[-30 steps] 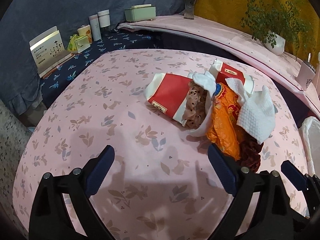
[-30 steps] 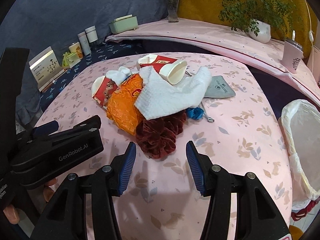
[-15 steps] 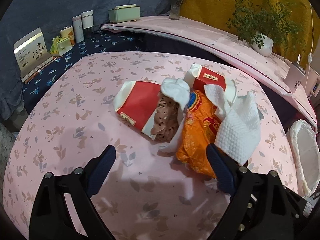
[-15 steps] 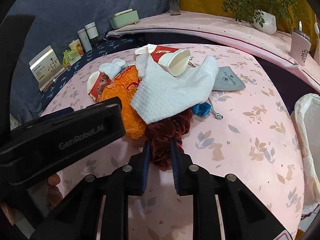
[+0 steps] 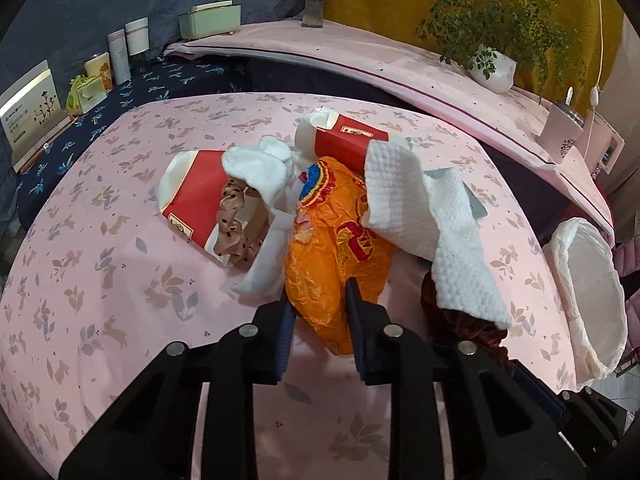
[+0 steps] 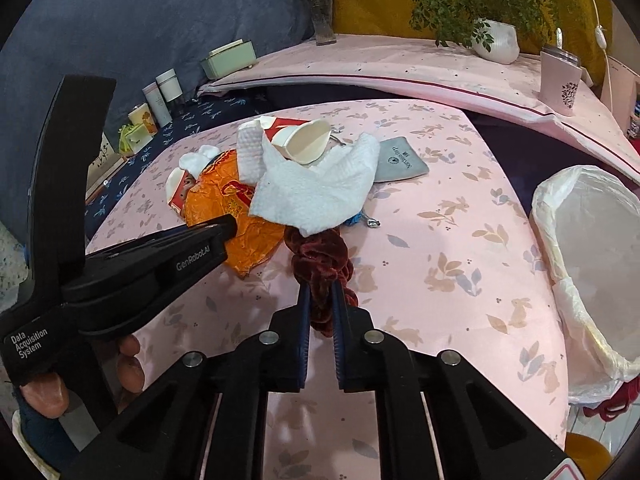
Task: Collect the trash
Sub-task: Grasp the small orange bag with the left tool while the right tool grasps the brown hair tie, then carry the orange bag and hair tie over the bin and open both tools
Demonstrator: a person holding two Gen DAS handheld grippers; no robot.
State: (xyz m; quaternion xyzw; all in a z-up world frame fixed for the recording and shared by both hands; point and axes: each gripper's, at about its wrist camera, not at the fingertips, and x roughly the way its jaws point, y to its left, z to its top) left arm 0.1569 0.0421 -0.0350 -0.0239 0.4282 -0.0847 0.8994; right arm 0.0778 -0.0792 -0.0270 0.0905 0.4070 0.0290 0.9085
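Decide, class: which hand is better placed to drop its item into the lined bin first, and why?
Right. The right gripper, jaws closing on the dark red scrunchie, has the lined bin close on its side. The left gripper, closing on the orange wrapper, sits farther away.

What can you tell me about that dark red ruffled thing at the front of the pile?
The dark red scrunchie is a gathered ring of velvety-looking fabric lying crumpled on the pink tablecloth. The right gripper is closing on its near end, with fabric between the pads. The white paper towel drapes over its far end, and the orange wrapper lies just beside it.
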